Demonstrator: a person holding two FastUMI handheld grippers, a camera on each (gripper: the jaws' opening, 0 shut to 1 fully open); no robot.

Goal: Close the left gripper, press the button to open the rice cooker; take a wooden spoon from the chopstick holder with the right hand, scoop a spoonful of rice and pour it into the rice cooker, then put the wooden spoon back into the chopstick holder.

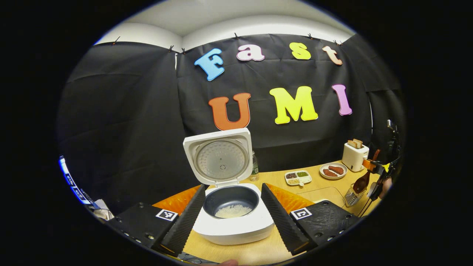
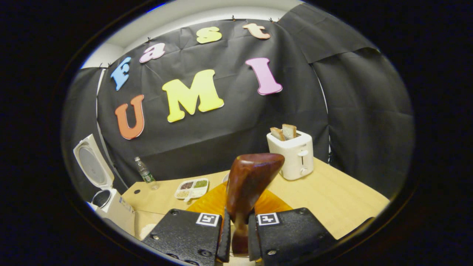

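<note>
The white rice cooker (image 1: 232,225) stands open, its lid (image 1: 221,157) upright, with some white rice (image 1: 232,211) in the dark inner pot. My left gripper (image 1: 233,186) is open, one finger on each side of the pot and above it. At the far right my right gripper (image 1: 373,168) holds the dark wooden spoon (image 1: 361,182), bowl end down, just over the wire chopstick holder (image 1: 351,197). In the right gripper view my right gripper (image 2: 239,229) is shut on the spoon (image 2: 251,181), and the cooker (image 2: 111,203) is at the far left.
On the wooden table (image 1: 332,192) are a sectioned dish of grains (image 1: 298,177), a plate of reddish food (image 1: 333,170), a white toaster with bread (image 1: 354,155) and a bottle (image 1: 254,166). An orange mat (image 1: 177,199) lies under the cooker.
</note>
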